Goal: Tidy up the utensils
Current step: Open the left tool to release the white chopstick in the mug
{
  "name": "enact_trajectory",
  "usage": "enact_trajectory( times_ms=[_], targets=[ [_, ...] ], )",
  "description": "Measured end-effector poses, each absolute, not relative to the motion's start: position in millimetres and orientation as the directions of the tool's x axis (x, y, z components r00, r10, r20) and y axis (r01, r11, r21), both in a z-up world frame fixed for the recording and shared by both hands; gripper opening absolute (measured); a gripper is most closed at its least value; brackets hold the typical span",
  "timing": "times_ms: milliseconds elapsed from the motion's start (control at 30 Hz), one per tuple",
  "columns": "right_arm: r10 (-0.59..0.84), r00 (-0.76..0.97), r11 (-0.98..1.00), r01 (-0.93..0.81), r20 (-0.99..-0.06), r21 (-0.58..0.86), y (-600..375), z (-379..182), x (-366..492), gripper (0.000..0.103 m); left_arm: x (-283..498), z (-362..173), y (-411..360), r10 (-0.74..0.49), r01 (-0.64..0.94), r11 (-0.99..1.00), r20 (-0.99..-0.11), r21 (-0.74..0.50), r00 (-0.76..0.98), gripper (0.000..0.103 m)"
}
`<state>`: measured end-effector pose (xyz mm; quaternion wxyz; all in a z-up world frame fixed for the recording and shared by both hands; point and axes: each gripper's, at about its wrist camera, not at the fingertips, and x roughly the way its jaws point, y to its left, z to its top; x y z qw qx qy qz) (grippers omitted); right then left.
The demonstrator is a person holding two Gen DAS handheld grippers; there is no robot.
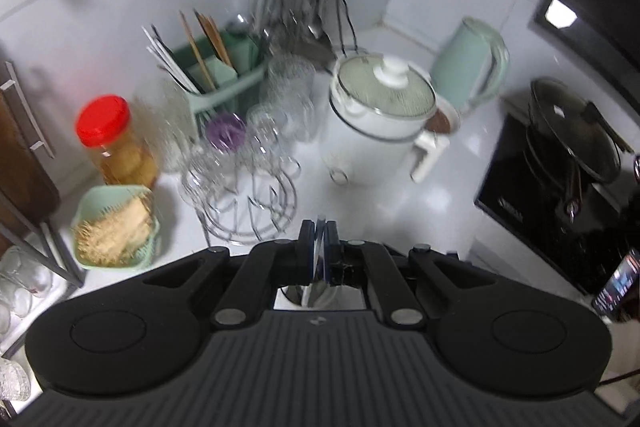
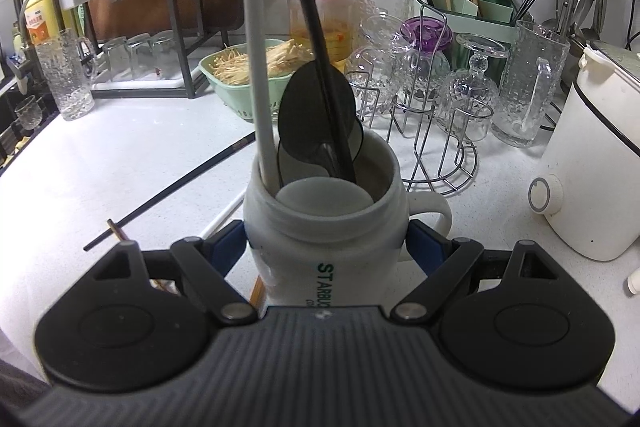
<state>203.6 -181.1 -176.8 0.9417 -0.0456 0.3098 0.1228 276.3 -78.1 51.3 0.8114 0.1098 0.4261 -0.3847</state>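
Note:
My right gripper [image 2: 326, 243] is shut on a white Starbucks mug [image 2: 320, 267] that stands on the white counter [image 2: 100, 167]. In the mug are black spoons [image 2: 316, 115], a grey spoon bowl [image 2: 324, 197] and a long pale grey handle [image 2: 256, 67] that rises out of frame. My left gripper [image 1: 319, 241] hovers over that mug [image 1: 320, 301], its jaws shut on what looks like the thin pale handle [image 1: 319, 251]. A black chopstick [image 2: 172, 187], a white one [image 2: 222, 221] and a wooden one [image 2: 116, 229] lie loose left of the mug. A green utensil holder [image 2: 464, 7] stands at the back.
A wire rack of glasses [image 2: 432, 99] stands behind the mug, with a white cooker [image 2: 592, 155] on the right. A red-lidded jar [image 2: 322, 11] and a green basket [image 2: 240, 91] sit behind on the left. A kettle [image 1: 468, 67] and a black cooktop with a wok [image 1: 572, 135] are farther right.

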Motion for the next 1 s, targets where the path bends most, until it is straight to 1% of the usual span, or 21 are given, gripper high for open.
enact_trajectory(
  times_ms=[167,267,667,700,733,767,800,1000],
  targets=[
    [0.185,0.778,0.971,-0.238,-0.6,-0.01,-177.9,-176.9,203.2,0.089,290.2,33.4,-84.0,-0.488,0.72,0.672,-0.835,-0.174,0.254,0.005],
    [0.176,0.781,0.974,-0.227,-0.599,-0.01,-175.4,-177.0,202.7,0.089,295.5,23.5,-83.3,-0.473,0.714,0.674,-0.853,-0.189,0.221,0.005],
    [0.154,0.781,0.979,-0.202,-0.605,-0.012,-170.8,-176.2,204.7,0.089,300.4,21.5,-75.9,-0.497,0.709,0.673,-0.838,-0.21,0.224,0.006],
    [0.153,0.781,0.979,-0.202,-0.605,-0.012,-170.8,-176.3,204.6,0.089,300.0,22.7,-74.1,-0.499,0.705,0.676,-0.836,-0.213,0.226,0.009],
    [0.152,0.781,0.98,-0.201,-0.606,-0.013,-170.5,-176.2,204.7,0.089,299.8,23.9,-72.0,-0.505,0.7,0.68,-0.832,-0.219,0.23,0.017],
    [0.151,0.78,0.98,-0.2,-0.607,-0.013,-170.3,-176.1,205.1,0.089,299.7,25.6,-69.1,-0.512,0.694,0.684,-0.826,-0.225,0.237,0.029],
    [0.15,0.78,0.98,-0.199,-0.608,-0.013,-170.1,-176.0,205.3,0.089,299.1,27.9,-65.7,-0.52,0.69,0.688,-0.817,-0.227,0.25,0.032],
    [0.149,0.779,0.98,-0.198,-0.609,-0.013,-169.9,-175.8,205.5,0.089,291.2,45.8,-48.1,-0.554,0.685,0.694,-0.772,-0.223,0.31,0.034]
  ],
)
